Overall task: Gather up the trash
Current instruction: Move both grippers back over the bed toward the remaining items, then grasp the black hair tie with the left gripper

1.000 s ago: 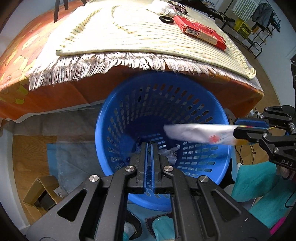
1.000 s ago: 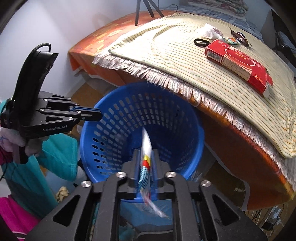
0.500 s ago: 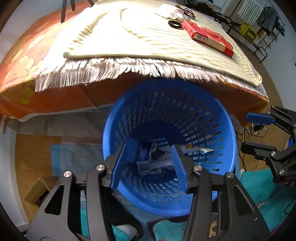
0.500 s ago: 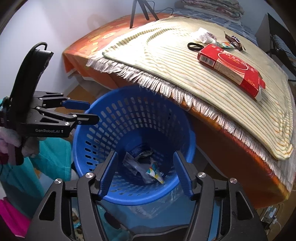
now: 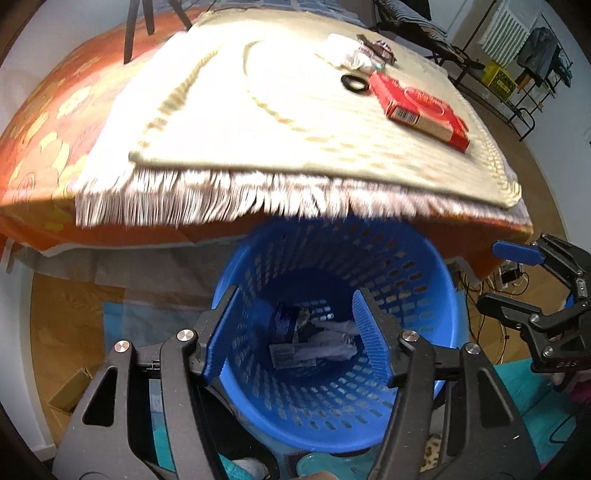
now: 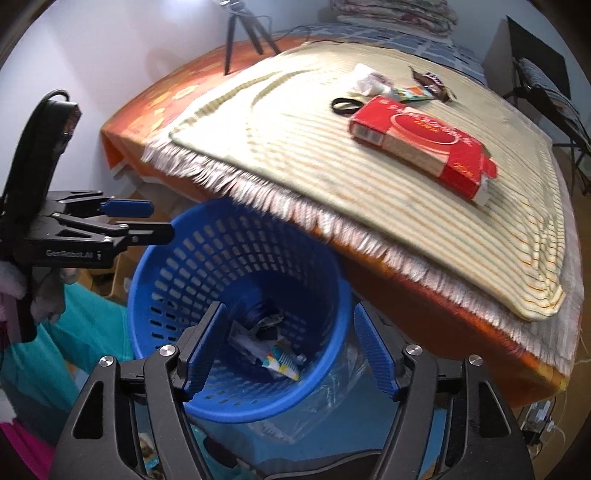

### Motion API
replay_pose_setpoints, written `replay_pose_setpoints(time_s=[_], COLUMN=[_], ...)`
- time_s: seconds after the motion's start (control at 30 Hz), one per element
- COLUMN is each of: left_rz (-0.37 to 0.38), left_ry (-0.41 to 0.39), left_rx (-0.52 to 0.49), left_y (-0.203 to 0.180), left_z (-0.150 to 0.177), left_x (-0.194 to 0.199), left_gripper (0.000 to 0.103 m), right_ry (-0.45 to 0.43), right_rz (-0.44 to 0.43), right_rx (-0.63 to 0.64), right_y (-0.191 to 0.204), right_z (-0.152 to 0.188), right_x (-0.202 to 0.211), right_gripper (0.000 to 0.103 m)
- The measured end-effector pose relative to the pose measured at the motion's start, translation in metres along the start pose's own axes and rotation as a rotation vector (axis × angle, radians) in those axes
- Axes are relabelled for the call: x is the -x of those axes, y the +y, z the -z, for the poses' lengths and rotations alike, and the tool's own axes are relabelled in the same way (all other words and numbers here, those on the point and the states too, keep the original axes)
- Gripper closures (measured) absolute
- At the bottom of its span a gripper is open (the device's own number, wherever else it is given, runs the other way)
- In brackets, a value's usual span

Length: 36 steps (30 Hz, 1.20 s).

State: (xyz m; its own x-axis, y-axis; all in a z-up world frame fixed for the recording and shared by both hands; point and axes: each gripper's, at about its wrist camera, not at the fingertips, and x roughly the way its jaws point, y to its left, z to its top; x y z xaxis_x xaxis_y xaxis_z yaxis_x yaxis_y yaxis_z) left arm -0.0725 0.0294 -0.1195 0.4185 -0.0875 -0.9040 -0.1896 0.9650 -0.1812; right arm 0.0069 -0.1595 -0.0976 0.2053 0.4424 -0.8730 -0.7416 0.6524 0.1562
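A blue perforated basket (image 5: 417, 295) (image 6: 177, 266) stands on the floor under the table's edge. Wrappers (image 5: 314, 343) (image 6: 273, 350) lie at its bottom. My left gripper (image 5: 295, 339) hangs open above the basket's near rim, nothing between its blue pads. My right gripper (image 6: 288, 354) is open too, over the basket from the other side, and empty. On the striped mat (image 5: 258, 110) (image 6: 295, 129) lie a red box (image 5: 417, 105) (image 6: 421, 147), a black ring (image 5: 353, 83) (image 6: 345, 106), a white crumpled wrapper (image 5: 345, 55) (image 6: 365, 79) and a dark wrapper (image 5: 378, 48) (image 6: 430, 83).
An orange cloth (image 5: 44, 122) covers the table under the fringed mat. Tripod legs (image 6: 243, 26) stand at the table's far side. A cardboard box (image 5: 74, 387) sits on the wooden floor at left. Teal fabric (image 6: 77, 325) lies by the basket. A chair and rack stand beyond the table.
Both grippers opened and the wrappers they held dropped into the basket. Since then both have lifted and tilted up, bringing more of the table top into view.
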Motion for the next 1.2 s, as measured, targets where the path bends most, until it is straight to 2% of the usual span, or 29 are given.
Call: replay_pose_setpoints(time_s=[0.23,0.43,0.6,0.67,0.73,0.93,1.2], left_rz=[0.014,0.019,0.017,0.030,0.048,0.075,0.081], left_ry=[-0.024,-0.068,-0.090,-0.085,-0.072,-0.052,-0.038], left_rx=[-0.026,-0.059,-0.097,-0.097,-0.089,-0.060,-0.043], left_y=[-0.011,-0.021,-0.032,-0.035,-0.036,-0.036,-0.042], left_z=[-0.037,-0.076,-0.112,-0.126,-0.140,-0.168,-0.202], left_x=[0.006,0.013,0.008,0.002,-0.008,-0.031,-0.061], left_gripper=[0.039,0.039,0.039,0.039,0.039,0.040,0.060], right_ry=[-0.041,-0.143,-0.239,-0.265,-0.281,-0.247,-0.167], right_rz=[-0.004,0.014,-0.006,-0.024,-0.027,-0.040,-0.099], right_rx=[-0.077,-0.086,-0.132,-0.155,-0.182,-0.190,-0.263], right_y=[-0.026,-0.056,-0.095,-0.108,-0.120,-0.143,-0.168], right_z=[-0.019,-0.046,-0.073,-0.083,-0.094,-0.123,-0.153], right_x=[0.009,0.026,0.035,0.035,0.034,0.014,-0.023], right_gripper=[0.032,0.032,0.032,0.025,0.022,0.022,0.022])
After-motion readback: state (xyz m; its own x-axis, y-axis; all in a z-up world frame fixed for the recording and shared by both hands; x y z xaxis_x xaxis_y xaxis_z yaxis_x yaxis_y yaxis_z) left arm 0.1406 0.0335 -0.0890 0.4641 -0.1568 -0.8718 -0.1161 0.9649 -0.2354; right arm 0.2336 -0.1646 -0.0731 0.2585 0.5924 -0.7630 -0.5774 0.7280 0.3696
